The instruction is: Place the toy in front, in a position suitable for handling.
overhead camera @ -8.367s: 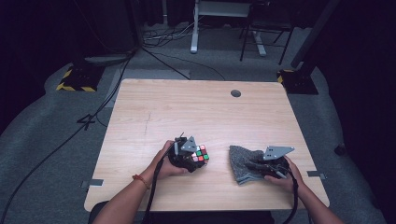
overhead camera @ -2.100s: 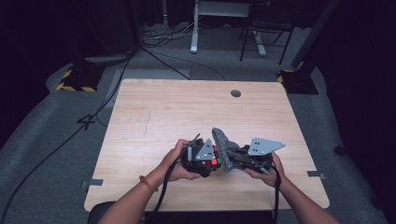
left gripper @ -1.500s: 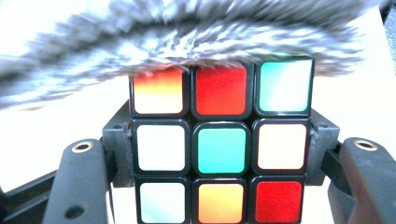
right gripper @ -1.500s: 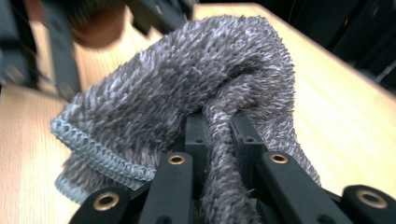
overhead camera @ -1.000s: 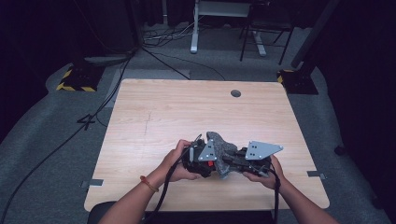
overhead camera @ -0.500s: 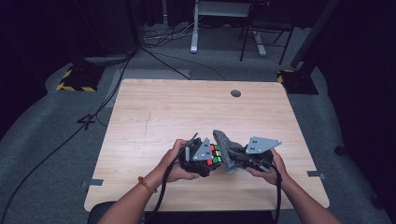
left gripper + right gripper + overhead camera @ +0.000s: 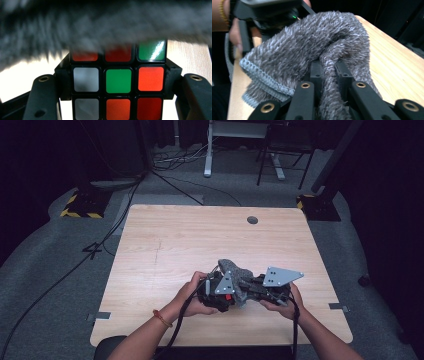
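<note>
Both hands sit low at the near edge of the table (image 7: 165, 245), forearms coming in from the bottom of the high view and angling toward each other, so the two grippers meet almost nose to nose near the middle. The left hand (image 7: 192, 295) wraps around its tool from the side, a bracelet at the wrist, and the left gripper (image 7: 220, 292) points across toward the right. Its jaws are clamped on the cube (image 7: 118, 81): in the left gripper view the pads press flat against both sides of it, the green centre square facing the camera, whites to one side, reds and oranges around. The right hand (image 7: 282, 302) holds its tool from below and behind, grey plate on top, and the right gripper (image 7: 329, 68) aims back at the left one. Its jaws are pinched tight on a fold of the grey cloth (image 7: 312, 45), fuzzy knit bunched between the pads with a ribbed hem hanging off one side. The cloth drapes forward from there and lies over the top of the cube, blurring across the upper row of squares in the left gripper view. Cube and cloth are both held just above the wood, between the two hands.
</note>
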`<state>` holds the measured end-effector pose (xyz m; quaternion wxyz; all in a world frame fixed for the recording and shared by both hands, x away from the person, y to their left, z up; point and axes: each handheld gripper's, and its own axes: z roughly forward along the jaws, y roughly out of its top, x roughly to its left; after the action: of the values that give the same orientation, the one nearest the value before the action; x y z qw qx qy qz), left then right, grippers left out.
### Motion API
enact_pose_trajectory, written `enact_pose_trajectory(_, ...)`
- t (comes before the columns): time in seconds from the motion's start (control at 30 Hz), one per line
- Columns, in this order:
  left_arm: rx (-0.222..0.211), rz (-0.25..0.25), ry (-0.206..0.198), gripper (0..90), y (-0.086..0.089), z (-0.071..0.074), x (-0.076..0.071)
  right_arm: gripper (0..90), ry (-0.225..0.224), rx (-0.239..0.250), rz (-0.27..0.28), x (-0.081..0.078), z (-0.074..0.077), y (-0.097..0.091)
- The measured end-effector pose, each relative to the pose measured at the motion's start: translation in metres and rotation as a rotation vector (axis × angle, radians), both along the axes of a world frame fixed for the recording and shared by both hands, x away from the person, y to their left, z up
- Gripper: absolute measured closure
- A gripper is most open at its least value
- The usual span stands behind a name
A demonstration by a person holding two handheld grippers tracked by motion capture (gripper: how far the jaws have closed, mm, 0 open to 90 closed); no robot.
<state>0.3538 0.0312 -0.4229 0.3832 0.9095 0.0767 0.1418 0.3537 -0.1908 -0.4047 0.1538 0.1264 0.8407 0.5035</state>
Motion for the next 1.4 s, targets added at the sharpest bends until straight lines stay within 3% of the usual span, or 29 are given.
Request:
enact_pose_trajectory(0.1, -0.019, -0.001, -0.011, 33.7, 0.006, 0.005, -0.002, 79.5, 0.021, -0.043, -0.036, 0.008, -0.009, -0.005)
enact_pose_trajectory(0.17, -0.03, 0.002, -0.026, 33.6, 0.01, 0.009, -0.003, 79.5, 0.052, -0.049, -0.039, 0.011, -0.014, -0.01)
enact_pose_trajectory(0.3, -0.037, 0.005, -0.038, 33.6, 0.017, 0.014, -0.004, 79.6, 0.07, -0.058, -0.03, 0.009, -0.016, -0.011)
enact_pose_trajectory(0.43, -0.032, 0.031, -0.023, 33.6, 0.022, 0.011, -0.001, 79.7, 0.051, -0.039, 0.011, -0.003, -0.009, -0.002)
enact_pose_trajectory(0.5, -0.033, 0.029, -0.007, 33.7, 0.02, 0.008, 0.0, 79.6, 0.021, -0.039, 0.017, -0.008, -0.006, 0.003)
enact_pose_trajectory(0.63, -0.008, -0.004, 0.012, 33.6, 0.006, 0.001, -0.004, 79.5, -0.015, -0.011, 0.008, -0.011, -0.002, 0.004)
enact_pose_trajectory(0.73, 0.02, -0.028, 0.002, 33.6, -0.005, 0.0, -0.011, 79.4, -0.046, -0.017, -0.013, -0.012, 0.0, 0.002)
enact_pose_trajectory(0.83, -0.014, -0.043, 0.005, 33.6, -0.003, 0.005, -0.011, 79.5, -0.031, -0.012, -0.043, -0.005, -0.002, -0.005)
enact_pose_trajectory(1.0, -0.07, -0.014, -0.023, 33.6, 0.012, 0.017, -0.011, 79.5, -0.007, -0.049, -0.08, 0.005, -0.011, -0.011)
enact_pose_trajectory(1.07, -0.095, -0.003, -0.02, 33.6, 0.019, 0.021, -0.009, 79.5, 0.005, -0.052, -0.072, 0.006, -0.013, -0.011)
enact_pose_trajectory(1.13, -0.088, 0.017, -0.04, 33.7, 0.023, 0.023, -0.007, 79.5, 0.006, -0.065, -0.058, 0.004, -0.014, -0.008)
enact_pose_trajectory(1.23, -0.095, 0.038, -0.015, 33.6, 0.029, 0.02, -0.001, 79.5, -0.008, -0.077, -0.037, -0.001, -0.014, -0.003)
enact_pose_trajectory(1.4, -0.043, 0.04, -0.011, 33.6, 0.021, 0.011, -0.001, 79.5, -0.007, -0.045, 0.0, -0.007, -0.008, -0.001)
